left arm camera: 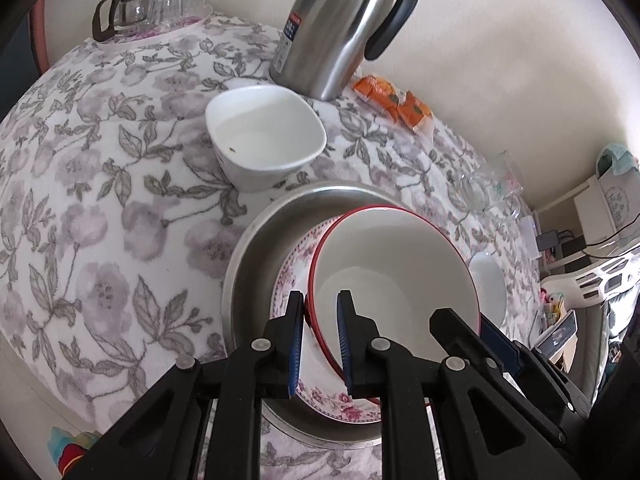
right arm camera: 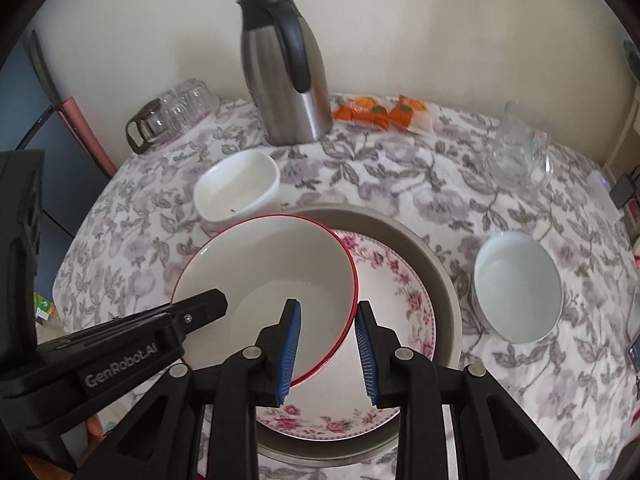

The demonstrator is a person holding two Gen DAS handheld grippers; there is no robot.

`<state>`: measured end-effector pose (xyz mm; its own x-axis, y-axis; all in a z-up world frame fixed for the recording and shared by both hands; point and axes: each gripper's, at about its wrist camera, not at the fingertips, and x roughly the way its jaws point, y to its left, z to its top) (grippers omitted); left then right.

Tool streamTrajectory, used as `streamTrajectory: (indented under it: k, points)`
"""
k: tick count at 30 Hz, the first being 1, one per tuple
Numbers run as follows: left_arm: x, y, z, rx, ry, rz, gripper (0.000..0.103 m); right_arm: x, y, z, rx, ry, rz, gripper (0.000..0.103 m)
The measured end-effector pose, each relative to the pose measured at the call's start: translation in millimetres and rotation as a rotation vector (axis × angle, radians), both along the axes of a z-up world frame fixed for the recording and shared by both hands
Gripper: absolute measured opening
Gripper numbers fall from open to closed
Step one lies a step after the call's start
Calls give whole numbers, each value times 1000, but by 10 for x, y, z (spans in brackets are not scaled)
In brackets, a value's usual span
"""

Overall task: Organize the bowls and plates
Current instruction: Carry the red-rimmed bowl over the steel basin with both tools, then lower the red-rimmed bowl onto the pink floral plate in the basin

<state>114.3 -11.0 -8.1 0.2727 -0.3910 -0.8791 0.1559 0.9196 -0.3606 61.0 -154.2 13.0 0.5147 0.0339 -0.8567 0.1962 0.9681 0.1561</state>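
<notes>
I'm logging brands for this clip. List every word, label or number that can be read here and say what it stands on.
"GenRobot.AI": white lettering on the black body of the left gripper, seen from the right wrist view.
Label on the steel thermos jug: blue and red print, too small to read.
Orange snack packets: print too blurred to read.

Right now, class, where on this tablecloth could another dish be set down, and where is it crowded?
Free: the wide floral cloth left of the square white bowl and metal pan; also the cloth between the pan and glass jug. Crowded: the back edge, with thermos, orange packets and tray of glasses. The pan holds stacked dishes.
</notes>
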Motion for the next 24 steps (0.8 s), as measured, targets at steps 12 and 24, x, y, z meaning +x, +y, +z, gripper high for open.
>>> streamTrajectory:
  k: [12, 24]
  points:
    - [13, -149, -125, 23, 22, -21, 15, 8, -127, -167, 16, 32, -27, 30]
    - [75, -228, -237, 32, 21, -26, 15, 43, -190, -307, 33, 57, -44, 30]
